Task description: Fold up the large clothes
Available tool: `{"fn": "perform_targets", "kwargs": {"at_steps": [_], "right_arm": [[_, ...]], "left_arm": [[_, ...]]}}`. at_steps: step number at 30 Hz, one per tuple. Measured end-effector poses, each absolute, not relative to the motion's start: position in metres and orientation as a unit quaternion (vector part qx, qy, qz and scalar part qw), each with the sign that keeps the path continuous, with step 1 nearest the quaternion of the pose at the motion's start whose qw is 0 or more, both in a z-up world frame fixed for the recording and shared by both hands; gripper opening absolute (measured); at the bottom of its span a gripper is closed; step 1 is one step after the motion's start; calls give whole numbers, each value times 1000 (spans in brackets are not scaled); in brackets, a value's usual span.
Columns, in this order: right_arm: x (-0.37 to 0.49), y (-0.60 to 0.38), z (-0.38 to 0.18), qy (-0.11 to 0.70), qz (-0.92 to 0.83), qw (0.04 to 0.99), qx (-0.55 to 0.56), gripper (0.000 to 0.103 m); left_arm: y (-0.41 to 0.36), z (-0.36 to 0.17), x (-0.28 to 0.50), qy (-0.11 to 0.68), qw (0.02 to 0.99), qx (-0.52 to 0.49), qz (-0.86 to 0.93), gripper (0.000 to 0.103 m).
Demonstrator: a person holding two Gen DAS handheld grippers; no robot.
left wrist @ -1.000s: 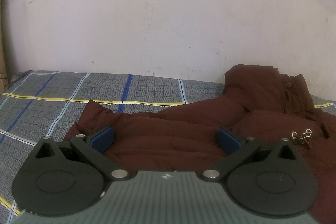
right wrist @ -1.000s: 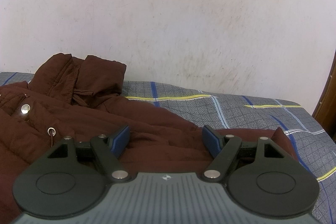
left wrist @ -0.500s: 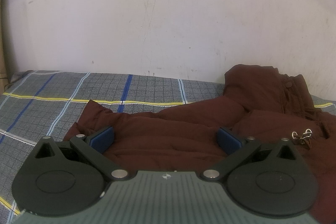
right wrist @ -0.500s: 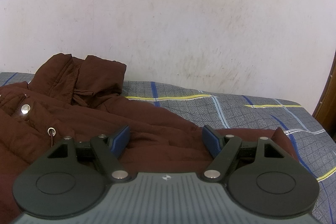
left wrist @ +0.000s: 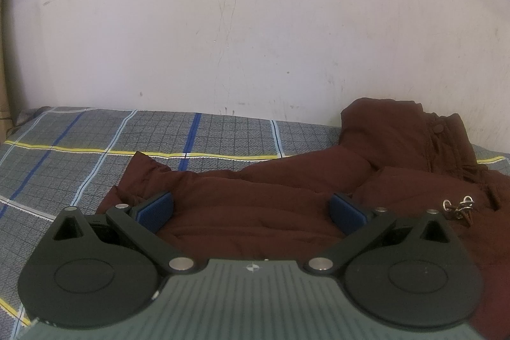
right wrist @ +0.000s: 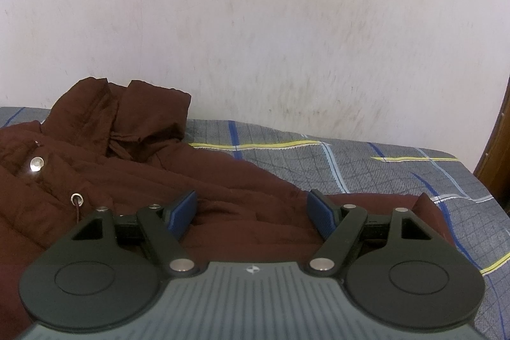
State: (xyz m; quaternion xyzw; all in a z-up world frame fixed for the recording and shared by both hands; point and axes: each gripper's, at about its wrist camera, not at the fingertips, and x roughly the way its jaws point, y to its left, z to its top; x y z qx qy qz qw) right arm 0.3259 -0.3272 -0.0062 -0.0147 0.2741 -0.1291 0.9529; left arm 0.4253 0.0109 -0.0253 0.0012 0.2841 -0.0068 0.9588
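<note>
A dark brown hooded jacket (left wrist: 287, 190) lies spread on the bed, its hood (left wrist: 398, 129) bunched toward the wall. My left gripper (left wrist: 251, 211) is open and empty, hovering low over the jacket's left sleeve, whose cuff end (left wrist: 140, 171) lies just ahead. In the right wrist view the same jacket (right wrist: 127, 180) fills the left, with its hood (right wrist: 127, 113), a metal snap (right wrist: 36, 163) and a drawstring eyelet (right wrist: 76, 198). My right gripper (right wrist: 251, 209) is open and empty, low over the right sleeve (right wrist: 366, 203).
The bed is covered by a grey plaid sheet (left wrist: 79, 148) with blue, white and yellow lines; it also shows in the right wrist view (right wrist: 398, 168). A pale wall (left wrist: 255, 37) stands right behind the bed. A wooden frame edge (right wrist: 497, 142) rises at the far right.
</note>
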Motion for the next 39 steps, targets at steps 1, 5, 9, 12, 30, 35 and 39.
{"fn": "perform_targets", "kwargs": {"at_steps": [1, 5, 9, 12, 30, 35, 39], "right_arm": [[326, -327, -6, 275, -130, 953, -16, 77], [327, -327, -6, 278, -133, 951, -20, 78], [328, -328, -7, 284, -134, 949, -23, 79], [328, -330, -6, 287, -131, 949, -19, 79], [180, -315, 76, 143, -51, 986, 68, 101], [119, -280, 57, 176, -10, 983, 45, 101], [92, -263, 46, 193, 9, 980, 48, 101]], "left_arm": [[11, -25, 425, 284, 959, 1, -7, 103], [11, -21, 424, 280, 960, 0, -7, 103], [15, -3, 409, 258, 966, 8, -10, 103], [27, 25, 383, 236, 971, 8, -24, 103], [171, 7, 286, 343, 927, -80, -128, 103], [170, -25, 293, 381, 898, -137, -172, 103], [173, -38, 295, 365, 889, -194, -195, 101]]}}
